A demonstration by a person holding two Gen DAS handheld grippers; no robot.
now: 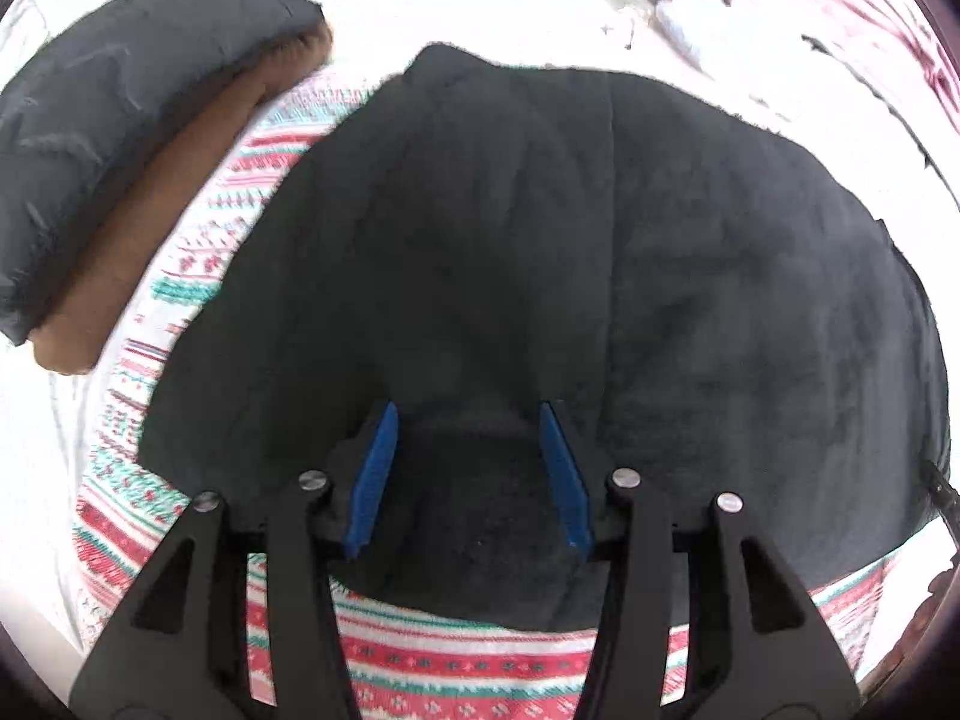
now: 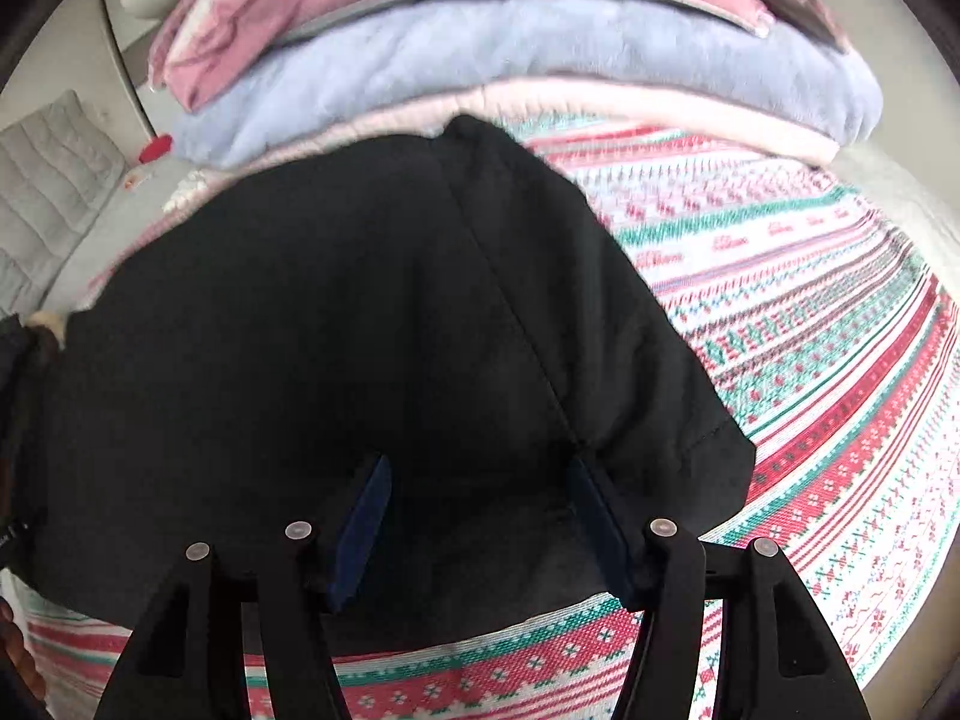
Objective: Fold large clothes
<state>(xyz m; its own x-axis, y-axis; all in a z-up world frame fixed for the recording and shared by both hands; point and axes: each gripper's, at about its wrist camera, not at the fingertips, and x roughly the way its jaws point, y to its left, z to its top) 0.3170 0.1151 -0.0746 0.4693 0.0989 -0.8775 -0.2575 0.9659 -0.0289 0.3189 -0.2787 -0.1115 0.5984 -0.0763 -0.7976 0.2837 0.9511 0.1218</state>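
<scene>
A large black fleece garment (image 1: 570, 252) lies spread on a red, white and green patterned blanket (image 1: 198, 228). My left gripper (image 1: 471, 438) is open just above the garment's near edge, its blue pads (image 1: 375, 474) wide apart with nothing between them. In the right wrist view the same black garment (image 2: 336, 324) fills the centre on the patterned blanket (image 2: 810, 324). My right gripper (image 2: 480, 498) is open over the garment's near right part, its dark pads (image 2: 363, 528) apart and empty.
A folded dark navy and brown garment (image 1: 120, 168) lies at the left. Pink patterned cloth (image 1: 870, 30) is at the far right. A stack of folded pink (image 2: 420, 6), lavender (image 2: 480, 66) and pale pink fabrics lies beyond the garment. A grey quilted cushion (image 2: 48, 180) is at the left.
</scene>
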